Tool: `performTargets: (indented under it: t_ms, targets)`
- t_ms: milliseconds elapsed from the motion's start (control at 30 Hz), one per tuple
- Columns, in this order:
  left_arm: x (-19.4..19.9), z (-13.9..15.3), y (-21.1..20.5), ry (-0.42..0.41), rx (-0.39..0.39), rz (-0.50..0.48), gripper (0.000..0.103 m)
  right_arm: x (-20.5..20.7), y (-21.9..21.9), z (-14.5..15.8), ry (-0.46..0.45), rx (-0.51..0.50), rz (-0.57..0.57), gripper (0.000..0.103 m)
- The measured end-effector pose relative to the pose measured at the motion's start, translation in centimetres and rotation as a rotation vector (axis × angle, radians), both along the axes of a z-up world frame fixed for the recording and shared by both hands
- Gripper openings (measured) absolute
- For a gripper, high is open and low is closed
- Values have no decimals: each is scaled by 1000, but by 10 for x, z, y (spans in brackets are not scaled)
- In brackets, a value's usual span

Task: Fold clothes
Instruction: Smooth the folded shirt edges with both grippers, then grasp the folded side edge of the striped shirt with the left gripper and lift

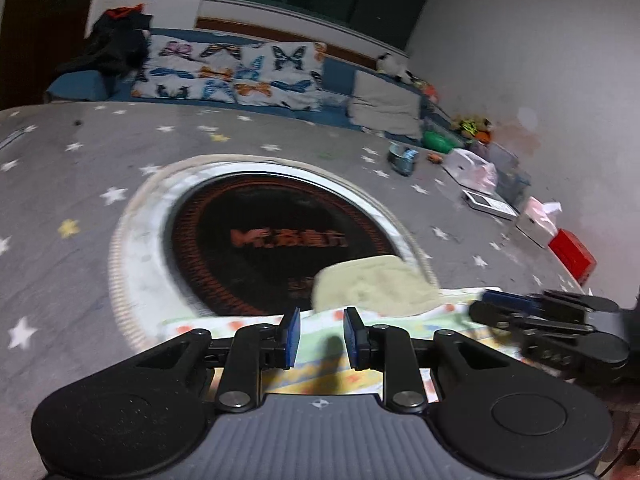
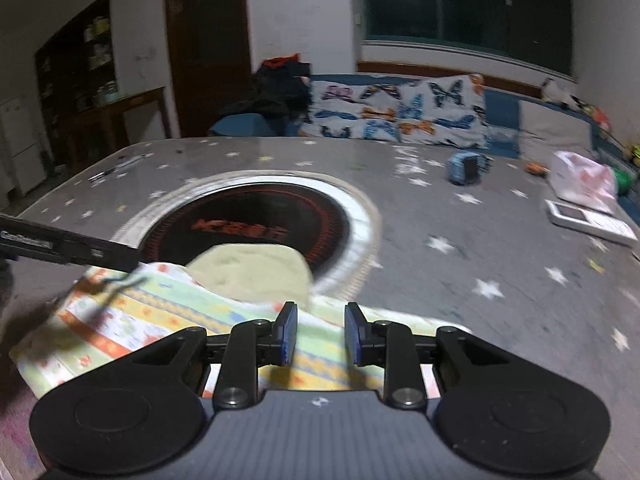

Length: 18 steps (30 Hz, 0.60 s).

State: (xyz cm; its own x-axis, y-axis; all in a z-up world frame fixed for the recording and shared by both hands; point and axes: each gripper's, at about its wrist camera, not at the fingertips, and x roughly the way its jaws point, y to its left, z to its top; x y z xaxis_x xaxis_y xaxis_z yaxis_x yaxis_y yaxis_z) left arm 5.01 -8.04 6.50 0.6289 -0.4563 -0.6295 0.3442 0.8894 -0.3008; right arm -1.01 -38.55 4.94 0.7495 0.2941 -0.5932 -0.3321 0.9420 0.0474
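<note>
garment position: the patterned cloth point(image 2: 132, 320) was laid on the near edge of the star-print table point(image 2: 500, 248), under both grippers.
long axis: left to right.
left gripper point(image 1: 322, 334): jaws part spread, nothing seen pinched.
right gripper point(image 2: 321, 332): the same, above the right end.
look: pastel stripes, a pale yellow-green lining point(image 2: 256, 272) turned up, far side over the black round plate point(image 2: 248, 228).

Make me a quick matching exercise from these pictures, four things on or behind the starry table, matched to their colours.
Things:
1. box at the table edge
2. round cooktop set in the table
3. folded cloth on the striped garment
4. pillow behind the table

Colours:
A. white with butterflies
B. red
C. pale yellow-green
D. black with orange lettering

Pairs: 1-B, 2-D, 3-C, 4-A
</note>
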Motion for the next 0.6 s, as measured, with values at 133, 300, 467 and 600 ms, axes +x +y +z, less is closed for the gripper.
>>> performTargets:
  t_ms: [133, 300, 467, 600]
  targets:
    - [12, -12, -11, 32, 45, 7, 26, 12, 14, -8, 23, -21, 12, 25]
    - [12, -16, -7, 46, 40, 16, 28, 8, 13, -6, 23, -25, 8, 26]
    - [0, -7, 4, 37, 36, 41, 38, -11, 15, 7, -3, -17, 35, 33]
    - [-13, -1, 14, 32, 40, 73, 49, -30, 23, 15, -20, -9, 77, 42]
